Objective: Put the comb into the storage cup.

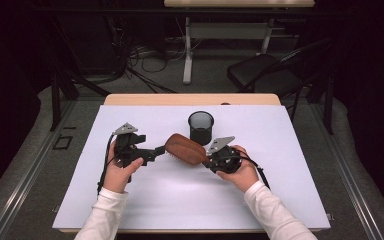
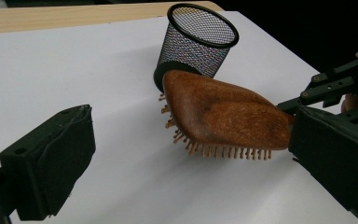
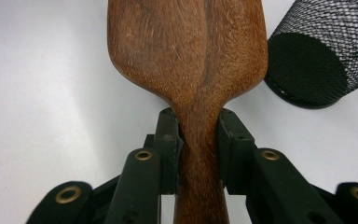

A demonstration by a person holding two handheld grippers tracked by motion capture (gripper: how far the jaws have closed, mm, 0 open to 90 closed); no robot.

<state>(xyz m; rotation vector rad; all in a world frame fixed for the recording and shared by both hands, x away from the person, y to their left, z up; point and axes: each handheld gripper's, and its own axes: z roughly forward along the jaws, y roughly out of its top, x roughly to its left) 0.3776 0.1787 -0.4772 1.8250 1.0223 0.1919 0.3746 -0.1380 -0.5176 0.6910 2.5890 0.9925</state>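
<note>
Your right gripper's fingers [image 3: 168, 140] pinch only the oval brown wooden hairbrush's [image 3: 186, 60] narrow handle, so it could twist and topple the black mesh cup [image 1: 201, 126] near the bench's far edge; your left fingers [image 2: 51, 163] stand wide open, empty.

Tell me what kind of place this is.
Probably a lab or studio recording bench: a white-topped table, cables trailing on the grey floor behind it, a folding chair, and dark surroundings.

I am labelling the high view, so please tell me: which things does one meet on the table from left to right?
Left hand-held gripper → wooden hairbrush → right hand-held gripper. The mesh cup overlaps these, so I omit it.
</note>
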